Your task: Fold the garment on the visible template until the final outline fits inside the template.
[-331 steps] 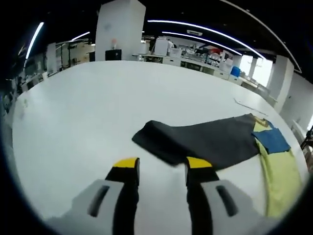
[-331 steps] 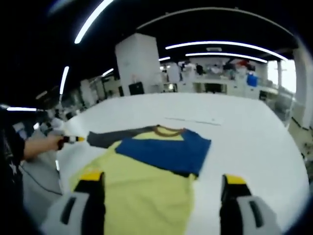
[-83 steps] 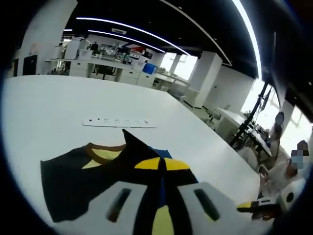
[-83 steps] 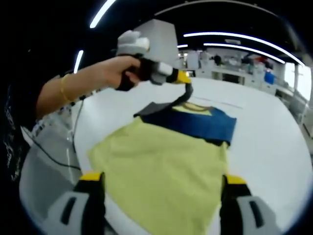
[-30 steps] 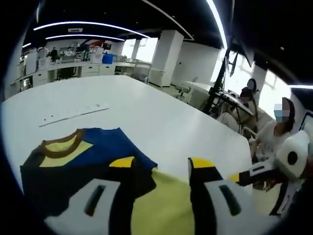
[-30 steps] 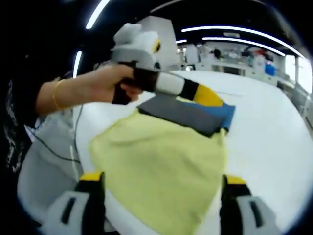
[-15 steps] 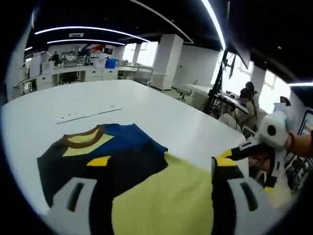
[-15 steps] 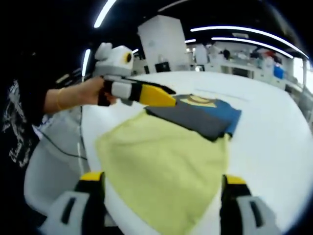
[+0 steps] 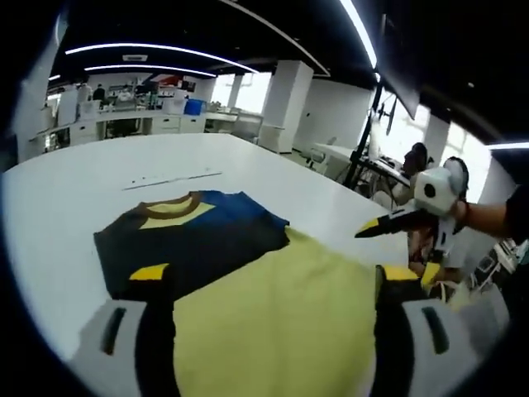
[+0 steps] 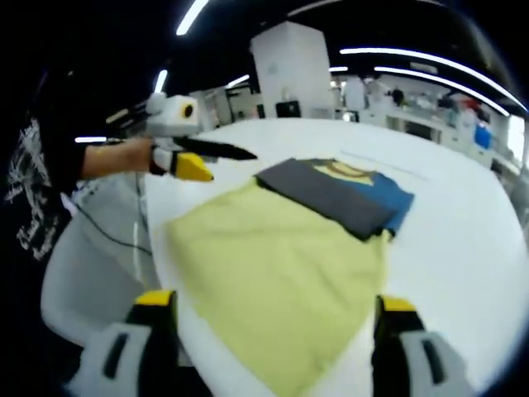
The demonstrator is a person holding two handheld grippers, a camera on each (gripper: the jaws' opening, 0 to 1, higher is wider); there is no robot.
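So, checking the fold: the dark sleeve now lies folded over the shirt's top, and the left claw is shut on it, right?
Not quite. The left claw is open, its jaws wide apart and holding nothing, as the left gripper view shows. The dark sleeve does lie folded over the shirt.

Both views face each other across the shared garment (image 9: 248,281).

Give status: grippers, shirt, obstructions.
Left gripper open, right gripper open, both holding nothing. Shirt flat on white table, dark sleeve folded across the chest. Nothing in the way.
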